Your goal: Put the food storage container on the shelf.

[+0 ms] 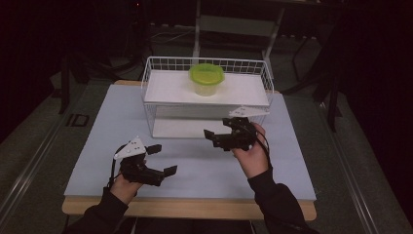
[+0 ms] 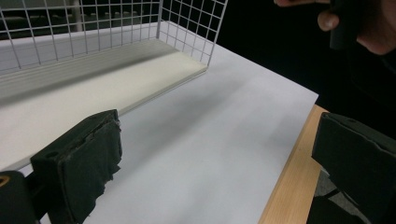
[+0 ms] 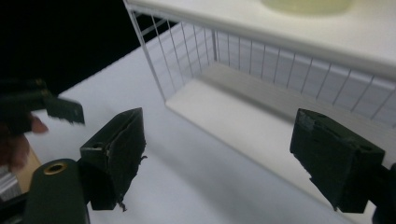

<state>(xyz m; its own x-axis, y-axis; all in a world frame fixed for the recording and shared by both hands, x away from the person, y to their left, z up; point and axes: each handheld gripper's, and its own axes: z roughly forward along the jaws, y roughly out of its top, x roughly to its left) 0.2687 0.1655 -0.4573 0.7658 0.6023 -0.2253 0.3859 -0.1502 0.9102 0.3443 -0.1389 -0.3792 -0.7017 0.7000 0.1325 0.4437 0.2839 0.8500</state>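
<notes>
Hovering apart over the table (image 1: 195,161): left hand-held gripper (image 1: 163,159) and right hand-held gripper (image 1: 218,127), jaws spread, empty

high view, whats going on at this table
A person sits at a table with a two-jaw gripper in each hand. The left gripper and the right gripper are both open and hold nothing, poised over the white tabletop in front of a white wire shelf rack. A green-lidded container stands on the rack's upper shelf, untouched. The lower shelf looks bare. Nothing is being grasped at this moment.
</notes>
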